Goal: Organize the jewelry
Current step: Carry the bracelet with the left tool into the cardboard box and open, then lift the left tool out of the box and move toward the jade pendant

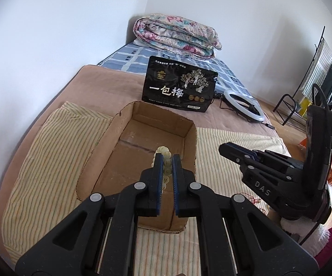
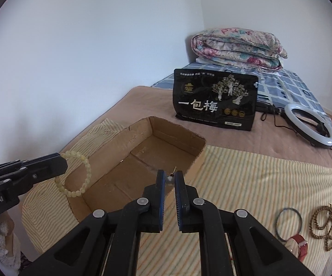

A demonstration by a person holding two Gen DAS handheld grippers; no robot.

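My left gripper (image 1: 167, 158) is shut on a pale yellow bead bracelet (image 1: 163, 154) and holds it above the open cardboard box (image 1: 143, 115). In the right wrist view the bracelet (image 2: 86, 174) hangs from the left gripper (image 2: 60, 161) over the box's left wall (image 2: 110, 142). My right gripper (image 2: 170, 175) is shut on a small silver bead piece (image 2: 169, 179) at the box's near right rim. In the left wrist view the right gripper (image 1: 225, 149) hovers to the right of the box. A dark thin bangle (image 2: 289, 223), a red bracelet (image 2: 300, 247) and a brown bead necklace (image 2: 327, 225) lie on the striped cloth.
The box sits on a striped cloth (image 2: 246, 184) over a brown blanket on a bed. A black snack bag (image 2: 215, 99) stands behind the box. A ring light (image 2: 310, 126) lies at the right. A folded floral quilt (image 2: 237, 46) lies at the far end.
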